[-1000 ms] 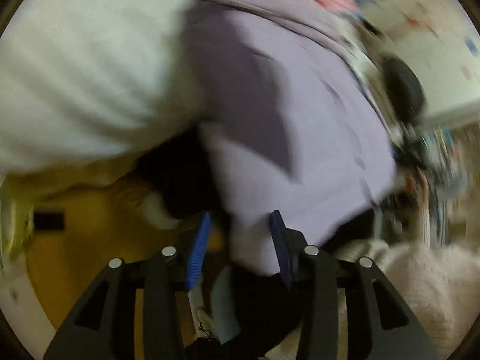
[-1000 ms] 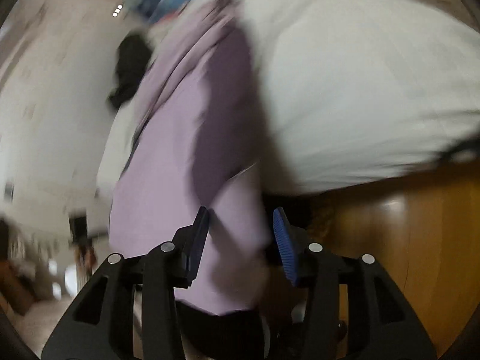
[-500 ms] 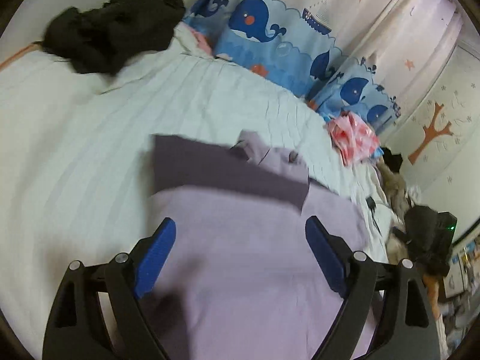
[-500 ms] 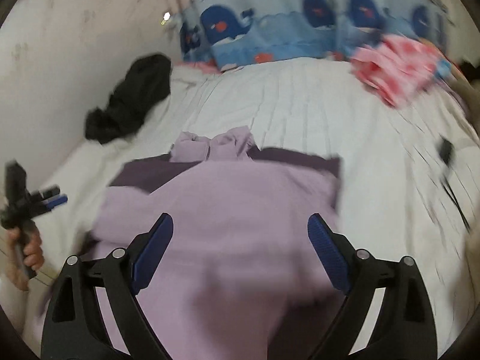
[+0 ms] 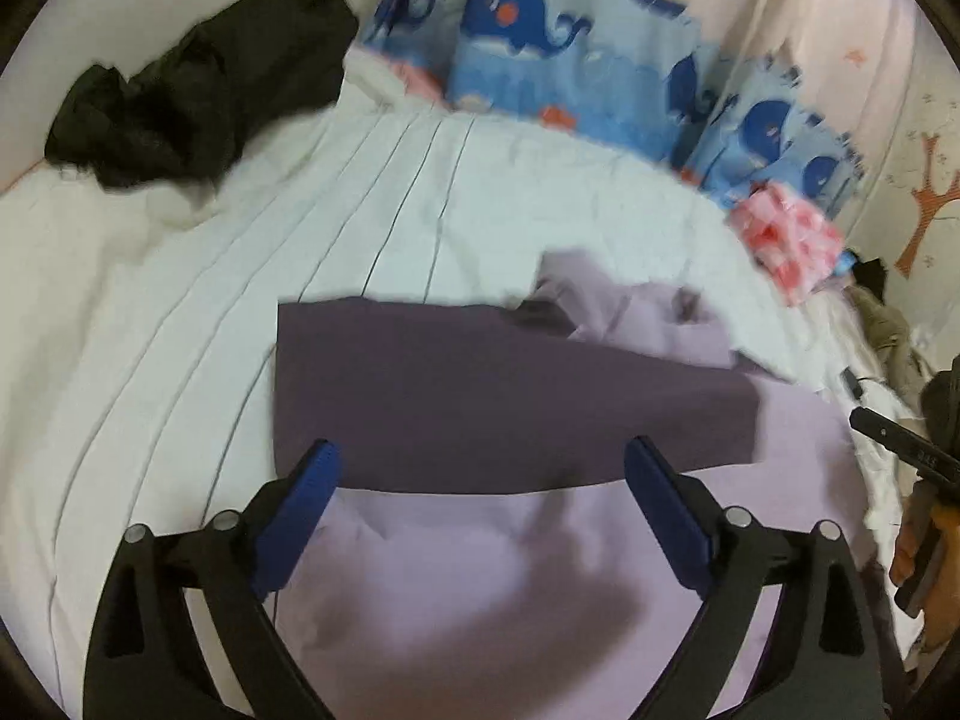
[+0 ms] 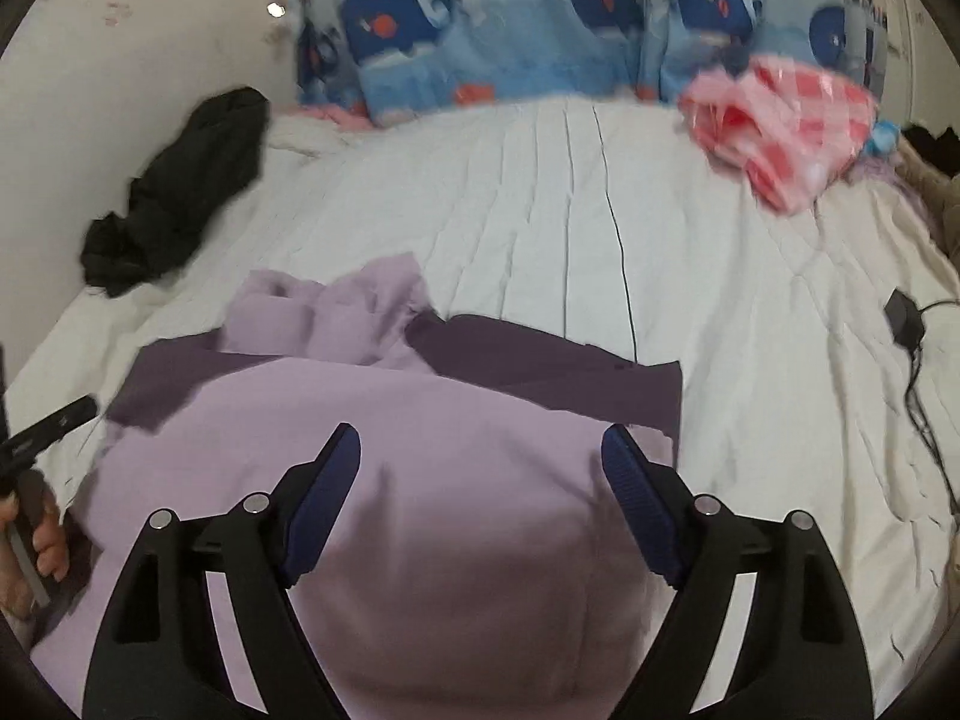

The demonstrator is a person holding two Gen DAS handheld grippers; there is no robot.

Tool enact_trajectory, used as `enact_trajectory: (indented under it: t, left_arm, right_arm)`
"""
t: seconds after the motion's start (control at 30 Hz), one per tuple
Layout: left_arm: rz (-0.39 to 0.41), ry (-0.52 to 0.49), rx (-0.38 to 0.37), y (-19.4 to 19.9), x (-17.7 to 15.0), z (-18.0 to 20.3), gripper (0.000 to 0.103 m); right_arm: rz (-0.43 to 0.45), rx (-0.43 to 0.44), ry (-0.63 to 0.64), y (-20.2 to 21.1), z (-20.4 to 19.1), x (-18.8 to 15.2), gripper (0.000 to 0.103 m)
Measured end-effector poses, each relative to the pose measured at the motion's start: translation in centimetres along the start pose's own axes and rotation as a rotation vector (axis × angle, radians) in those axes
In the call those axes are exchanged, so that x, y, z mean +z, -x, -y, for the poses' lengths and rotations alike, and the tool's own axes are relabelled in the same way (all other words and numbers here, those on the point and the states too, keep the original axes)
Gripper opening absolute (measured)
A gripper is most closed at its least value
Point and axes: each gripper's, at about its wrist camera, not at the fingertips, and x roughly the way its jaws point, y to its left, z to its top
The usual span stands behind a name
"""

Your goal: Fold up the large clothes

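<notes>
Both tongs spread wide, nothing between the fingers. Left gripper [image 5: 477,483] hangs over the lilac garment [image 5: 540,570], blue pads [image 5: 312,480] either side of its dark purple band [image 5: 498,396]. Right gripper [image 6: 480,468] sits over the same garment [image 6: 420,480], pads clear of the cloth as far as I can tell

Garment lies spread on the white bed [image 6: 570,210], at the near edge, roughly mid-width. Dark purple band [image 6: 540,366] runs across its far side, with a crumpled lilac bunch [image 6: 336,312] just past it toward the head of the bed

Black clothing pile [image 6: 180,180] at the far left corner of the bed by the wall. Pink checked cloth [image 6: 786,114] at the far right, against the whale-print curtain [image 6: 480,30]. Black cable with a plug [image 6: 906,318] trails along the right edge

Motion blur in both views, fine detail soft
</notes>
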Motion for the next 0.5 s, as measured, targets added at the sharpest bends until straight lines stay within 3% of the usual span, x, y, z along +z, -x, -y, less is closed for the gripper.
enact_trajectory:
  t: [0.03, 0.07, 0.1, 0.17, 0.27, 0.37, 0.5]
  left_arm:
    - [-0.071, 0.005, 0.007, -2.4, -0.7, -0.7, 0.094]
    - [-0.069, -0.015, 0.006, -3.8, -0.9, -0.9, 0.095]
    - [-0.044, -0.031, 0.017, -3.8, -1.4, -0.9, 0.095]
    - [-0.073, -0.042, 0.039, -2.8, -1.4, -0.5, 0.095]
    - [-0.122, -0.03, -0.028, 0.4, -2.1, -1.9, 0.095]
    - [-0.164, 0.05, -0.11, 4.0, -4.1, -5.6, 0.095]
    - [-0.244, 0.167, -0.16, 9.8, -10.3, -13.3, 0.095]
  right_arm:
    - [-0.094, -0.062, -0.009, -3.2, 0.6, -0.7, 0.087]
    - [-0.146, -0.065, -0.004, -5.3, 1.1, -1.6, 0.09]
    - [-0.125, -0.049, -0.043, -6.5, 1.9, -2.7, 0.096]
    - [-0.147, -0.034, -0.108, -6.0, 2.4, -2.4, 0.095]
    - [-0.16, 0.03, -0.152, -2.1, 3.2, -3.0, 0.094]
    - [-0.099, 0.106, -0.165, 5.4, 4.5, -6.4, 0.094]
    - [-0.147, 0.179, -0.213, 13.3, 8.1, -14.9, 0.095]
